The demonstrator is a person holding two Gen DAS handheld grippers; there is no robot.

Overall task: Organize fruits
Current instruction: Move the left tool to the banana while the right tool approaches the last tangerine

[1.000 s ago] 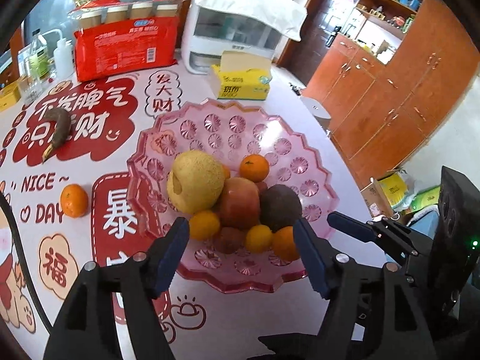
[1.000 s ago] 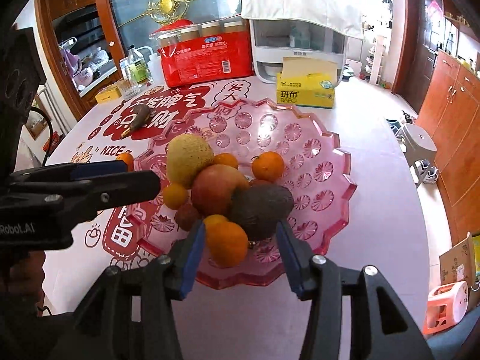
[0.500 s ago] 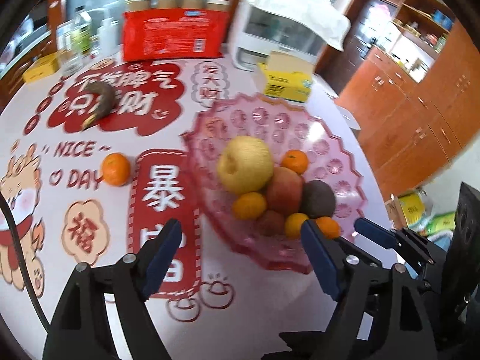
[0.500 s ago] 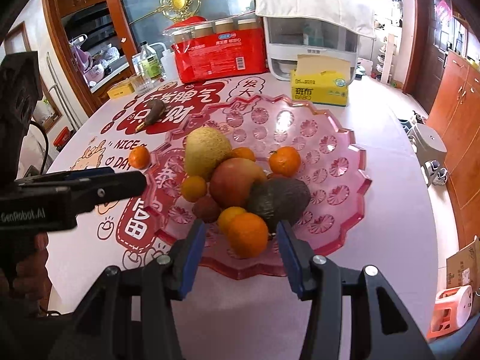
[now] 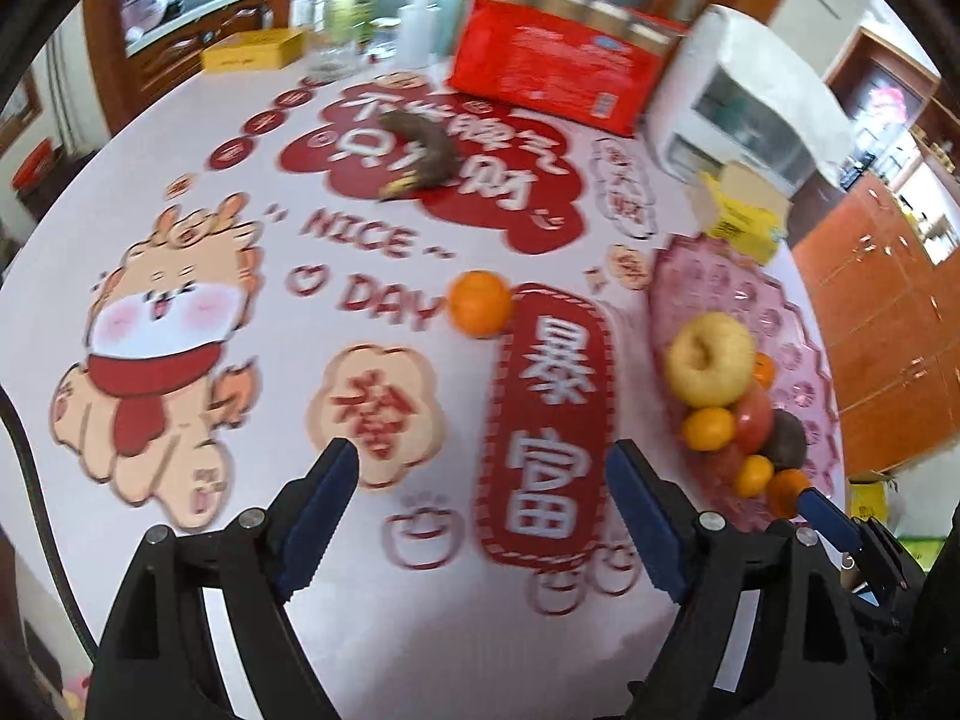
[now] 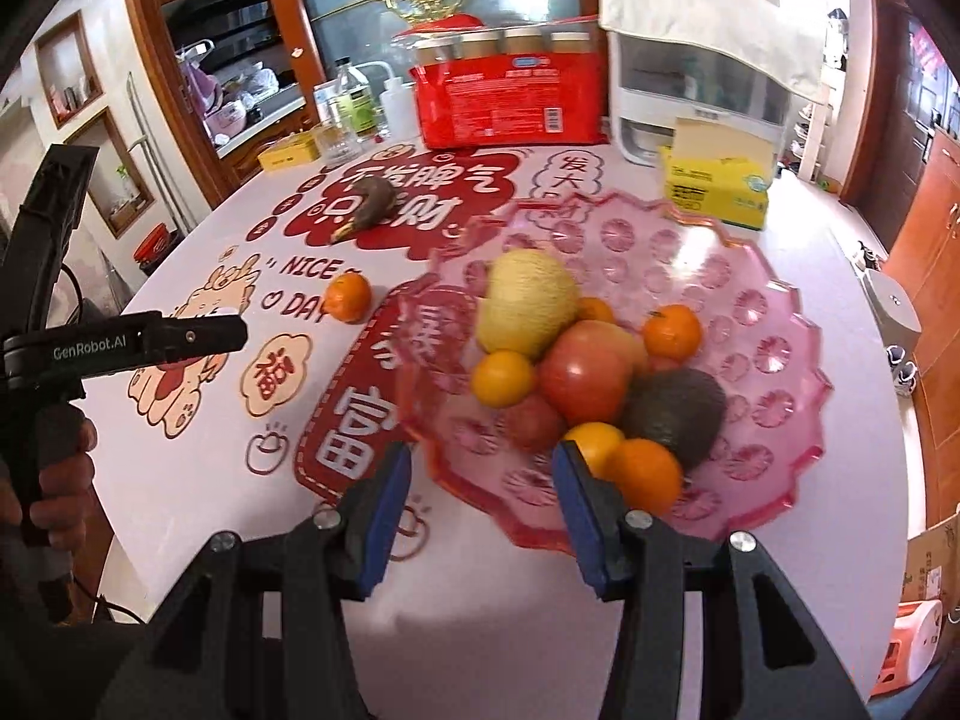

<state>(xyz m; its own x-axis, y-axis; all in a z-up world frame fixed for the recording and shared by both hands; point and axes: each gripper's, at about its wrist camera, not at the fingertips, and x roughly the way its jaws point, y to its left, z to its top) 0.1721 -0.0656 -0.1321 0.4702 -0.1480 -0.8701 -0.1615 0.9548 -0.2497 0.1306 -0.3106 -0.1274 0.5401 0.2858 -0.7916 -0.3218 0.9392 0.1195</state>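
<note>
A pink plastic fruit plate (image 6: 774, 324) holds a yellow pear (image 6: 528, 303), a red apple (image 6: 591, 372), a dark avocado (image 6: 675, 408) and several oranges. One loose orange (image 5: 480, 303) lies on the table left of the plate; it also shows in the right wrist view (image 6: 348, 297). A blackened banana (image 5: 423, 150) lies farther back. My left gripper (image 5: 480, 504) is open and empty, hovering over the tablecloth short of the loose orange. My right gripper (image 6: 480, 510) is open and empty at the plate's near rim.
At the back stand a red package (image 6: 510, 102), a white appliance (image 6: 702, 84), a yellow tissue box (image 6: 714, 186), bottles (image 6: 354, 102) and a small yellow box (image 5: 252, 51). The plate also shows in the left wrist view (image 5: 798, 360). The table edge runs along the right.
My left gripper has swung left, away from the plate, and now faces the loose orange and the tablecloth. My right gripper has pulled back a little from the fruit pile.
</note>
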